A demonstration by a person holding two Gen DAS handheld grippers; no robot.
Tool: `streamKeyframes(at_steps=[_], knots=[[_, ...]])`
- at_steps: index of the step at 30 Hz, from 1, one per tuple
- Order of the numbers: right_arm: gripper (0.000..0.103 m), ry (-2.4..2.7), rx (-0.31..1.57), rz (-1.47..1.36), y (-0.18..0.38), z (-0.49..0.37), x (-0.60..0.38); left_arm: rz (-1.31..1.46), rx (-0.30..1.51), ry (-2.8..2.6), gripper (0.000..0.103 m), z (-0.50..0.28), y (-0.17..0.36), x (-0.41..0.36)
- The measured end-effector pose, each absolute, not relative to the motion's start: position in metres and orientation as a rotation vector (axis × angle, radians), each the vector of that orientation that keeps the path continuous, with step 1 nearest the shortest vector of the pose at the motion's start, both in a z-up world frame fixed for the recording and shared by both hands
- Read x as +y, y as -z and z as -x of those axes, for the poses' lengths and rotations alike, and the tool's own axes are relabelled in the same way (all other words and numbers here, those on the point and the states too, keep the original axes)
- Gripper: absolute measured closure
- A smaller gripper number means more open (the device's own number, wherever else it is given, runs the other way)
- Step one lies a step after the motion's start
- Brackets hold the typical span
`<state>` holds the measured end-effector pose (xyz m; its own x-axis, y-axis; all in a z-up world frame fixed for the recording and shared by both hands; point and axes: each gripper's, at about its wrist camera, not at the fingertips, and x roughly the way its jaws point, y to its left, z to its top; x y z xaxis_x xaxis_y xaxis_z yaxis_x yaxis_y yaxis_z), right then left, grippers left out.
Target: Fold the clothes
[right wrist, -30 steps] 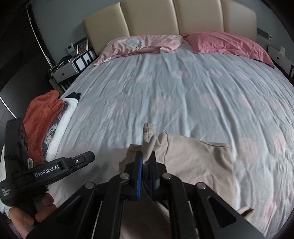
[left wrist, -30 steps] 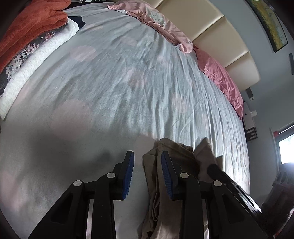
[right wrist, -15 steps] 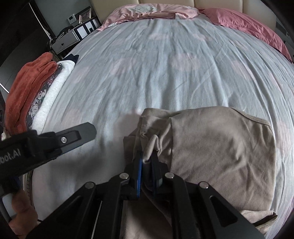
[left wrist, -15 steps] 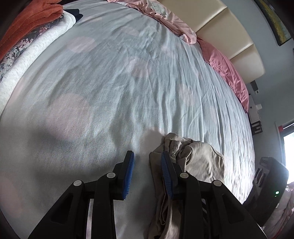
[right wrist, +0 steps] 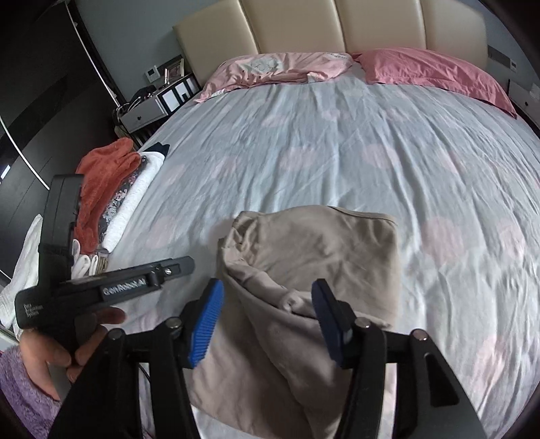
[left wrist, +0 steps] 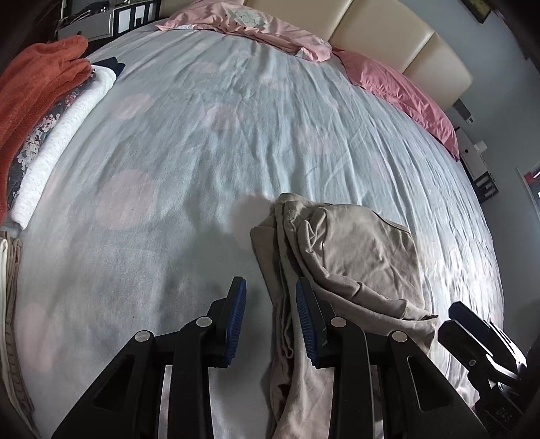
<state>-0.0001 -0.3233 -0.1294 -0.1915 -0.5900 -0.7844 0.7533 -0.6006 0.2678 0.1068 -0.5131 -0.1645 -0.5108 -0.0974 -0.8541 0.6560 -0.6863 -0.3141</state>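
A beige garment lies folded over on the pale blue bed sheet, its bunched edge toward the left. My left gripper stands partly open just above that edge. A strip of the cloth runs between the pads without being pressed. In the right wrist view the same garment lies under my right gripper. Its jaws are opening wide, and cloth lies between them without being gripped. A hand holds the left gripper to the left of the garment.
A pile of folded clothes, orange, floral and white, lies along the bed's left edge. Pink pillows lean on the beige headboard. A nightstand stands at the far left, and purple fuzzy cloth lies at the near left.
My right gripper let go of the beige fold it was pinching and its jaws spread wide. The garment now lies flat on the sheet. Both grippers drew back from it.
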Motion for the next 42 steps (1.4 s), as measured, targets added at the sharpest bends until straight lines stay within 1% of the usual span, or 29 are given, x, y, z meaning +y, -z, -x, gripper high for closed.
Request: streamKeyframes(at_steps=[2,3,4,5,8,10,19,21,23,28,31,34,36,42], knots=[[0.047,1.941,0.203,-1.152,0.131,0.004,-0.299,-1.165,0.865,2.231,0.07,-0.11,0.158,-0.504],[0.047,1.948,0.182,-1.157,0.134,0.007,-0.287,-1.156,0.862,2.24,0.068,-0.111,0.156,-0.5],[0.047,1.951,0.161,-1.162,0.137,0.009,-0.276,-1.146,0.86,2.247,0.061,-0.113,0.154,-0.496],[0.047,1.946,0.14,-1.167,0.14,0.01,-0.269,-1.136,0.853,2.254,0.059,-0.114,0.152,-0.493],[0.047,1.945,0.112,-1.178,0.152,0.013,-0.255,-1.115,0.835,2.272,0.058,-0.117,0.149,-0.484],[0.047,1.936,0.101,-1.186,0.16,0.015,-0.252,-1.116,0.842,2.278,0.052,-0.116,0.15,-0.481],[0.047,1.89,0.036,-1.138,0.185,0.03,-0.257,-1.132,1.031,2.275,0.051,-0.11,0.169,-0.492],[0.048,1.878,0.022,-1.135,0.189,0.034,-0.259,-1.137,1.065,2.261,0.051,-0.109,0.173,-0.496],[0.054,1.86,0.008,-1.136,0.193,0.036,-0.262,-1.135,1.103,2.258,0.051,-0.109,0.176,-0.498],[0.08,1.837,-0.01,-1.124,0.194,0.035,-0.265,-1.144,1.124,2.248,0.051,-0.108,0.178,-0.499],[0.09,1.807,-0.026,-1.09,0.186,0.028,-0.263,-1.148,1.132,2.255,0.051,-0.109,0.177,-0.498],[0.093,1.741,-0.037,-1.038,0.174,0.01,-0.263,-1.148,1.126,2.273,0.051,-0.111,0.173,-0.495],[0.093,1.693,-0.038,-1.006,0.167,-0.003,-0.263,-1.145,1.135,2.286,0.051,-0.113,0.17,-0.493],[0.094,1.559,0.054,-0.913,0.152,-0.057,-0.274,-1.114,1.177,2.298,0.051,-0.125,0.161,-0.491]])
